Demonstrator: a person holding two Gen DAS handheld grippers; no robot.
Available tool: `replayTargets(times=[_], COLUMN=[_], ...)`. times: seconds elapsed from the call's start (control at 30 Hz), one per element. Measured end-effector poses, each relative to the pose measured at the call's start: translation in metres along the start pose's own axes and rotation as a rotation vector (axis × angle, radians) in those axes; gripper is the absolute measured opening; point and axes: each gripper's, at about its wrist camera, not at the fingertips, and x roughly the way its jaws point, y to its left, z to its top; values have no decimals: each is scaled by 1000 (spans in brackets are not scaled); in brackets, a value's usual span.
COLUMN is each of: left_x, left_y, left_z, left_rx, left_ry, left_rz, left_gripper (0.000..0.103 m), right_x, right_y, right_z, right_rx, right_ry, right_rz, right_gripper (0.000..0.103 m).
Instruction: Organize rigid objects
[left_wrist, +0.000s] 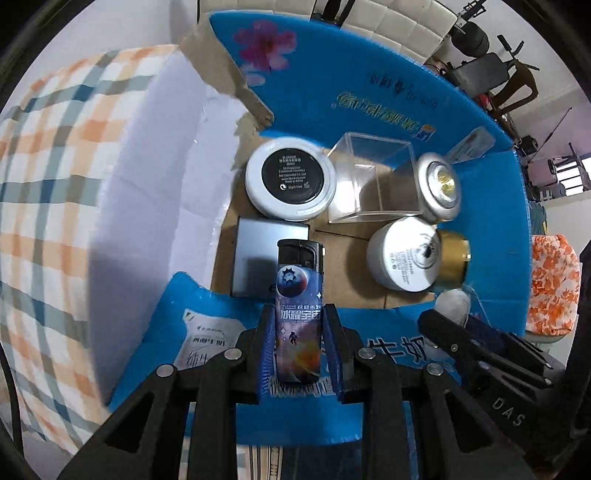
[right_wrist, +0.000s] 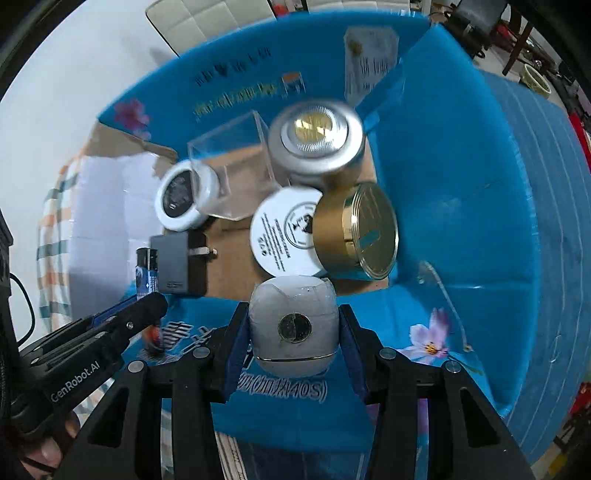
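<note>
1. While both grippers hang over the near wall of the blue box (left_wrist: 424, 110), each has something pinched: the left gripper (left_wrist: 300, 339) has its fingers pressed on the sides of a lighter (left_wrist: 299, 314), and the right gripper (right_wrist: 293, 343) has its fingers clamped on a small grey-white rounded gadget (right_wrist: 293, 325).
2. Neither held thing is down yet; the lighter's top points over the box floor, and the rounded gadget sits just above the near rim.
3. Already lying on the cardboard floor of the box: a white round compact (left_wrist: 290, 179) with a black centre, a clear plastic cube (left_wrist: 373, 177) touching it, a silver push light (left_wrist: 439, 182) leaning at the cube's other side, a white jar (left_wrist: 402, 254) on its side with a gold tin (left_wrist: 452, 260) against it, and a flat grey rectangular case (left_wrist: 255, 258) near the lighter.
4. My judgement is that the sorting is well along, with six things in the box and these two left to set in.
5. Free floor shows between the grey case and the white jar, which looks like the likeliest room for both.
6. Whether more things wait outside the box cannot be told; only a checked cloth (left_wrist: 48, 206) shows to the left.
</note>
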Motion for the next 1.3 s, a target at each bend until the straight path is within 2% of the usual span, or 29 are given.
replayTargets(times=[0.23,0.6,0.73,0.77,0.83,0.9,0.93,1.0,1.1,1.23,1.3], left_x=[17,15,2,-1,-10,-23,-28,-39,-50,-64,-81], left_y=[-1,-13,-19,-21,-25,-27,-27,-27,-25,-24,-28], left_z=[3,5,3,2,1,-1,-1,-2,-3,-10,-16], left_rx=[13,48,66,71,86,87,83,69,56,54,54], left_ry=[27,23,3,-2,-21,-59,-70,-103,-115,-111,-138], left_rz=[-7,35,100,119,155,165,160,154,175,180,186], left_gripper=[23,23,23,25,37,68,74,85,103,103,103], right_x=[25,34,26,24,17,7,2,-11,-24,-45,-70], right_y=[-2,5,-2,-2,-5,-8,-9,-10,-14,-16,-13], right_z=[3,6,3,3,1,-2,-3,-6,-8,-10,-18], right_rx=[17,13,8,2,-5,-14,-17,-26,-33,-29,-34], right_ry=[18,13,21,19,9,-5,-13,-30,-53,-74,-91], right_rz=[-26,-77,-95,-108,-118,-139,-143,-172,-187,-185,-179], right_gripper=[49,50,52,57,64,79,83,99,103,103,103])
